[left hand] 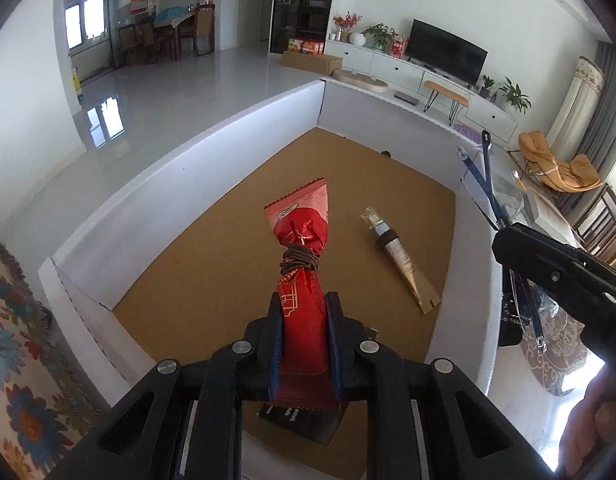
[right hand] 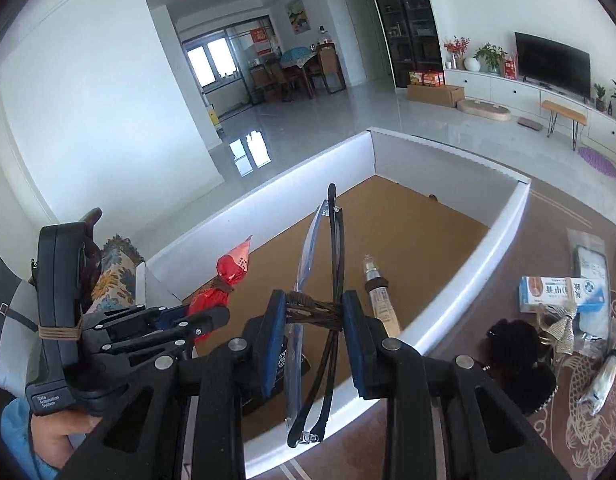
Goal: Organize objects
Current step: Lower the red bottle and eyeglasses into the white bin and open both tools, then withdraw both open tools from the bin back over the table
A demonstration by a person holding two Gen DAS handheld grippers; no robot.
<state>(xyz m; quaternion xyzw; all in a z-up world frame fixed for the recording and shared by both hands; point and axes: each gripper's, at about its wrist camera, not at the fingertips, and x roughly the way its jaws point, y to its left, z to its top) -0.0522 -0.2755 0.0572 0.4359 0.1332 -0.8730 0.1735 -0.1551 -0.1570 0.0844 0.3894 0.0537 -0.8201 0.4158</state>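
Observation:
My left gripper (left hand: 306, 308) is shut on a red snack packet (left hand: 302, 248) tied with a brown band, held above the brown floor of a white-walled box (left hand: 212, 148). My right gripper (right hand: 313, 308) is shut on folded glasses (right hand: 331, 264) in a clear sleeve bound with brown bands, held over the box's near wall (right hand: 459, 292). A slim spray tube (left hand: 401, 260) lies on the box floor, also seen in the right wrist view (right hand: 377, 300). A dark packet (left hand: 300, 420) lies under the left gripper. The left gripper and red packet (right hand: 224, 280) show in the right wrist view.
Right of the box on a patterned cloth lie a medicine carton (right hand: 559, 290), a black fluffy item (right hand: 519, 364), a bagged phone case (right hand: 591, 272) and a wrapped item (right hand: 605, 376). A floral cloth (left hand: 24, 360) lies left of the box.

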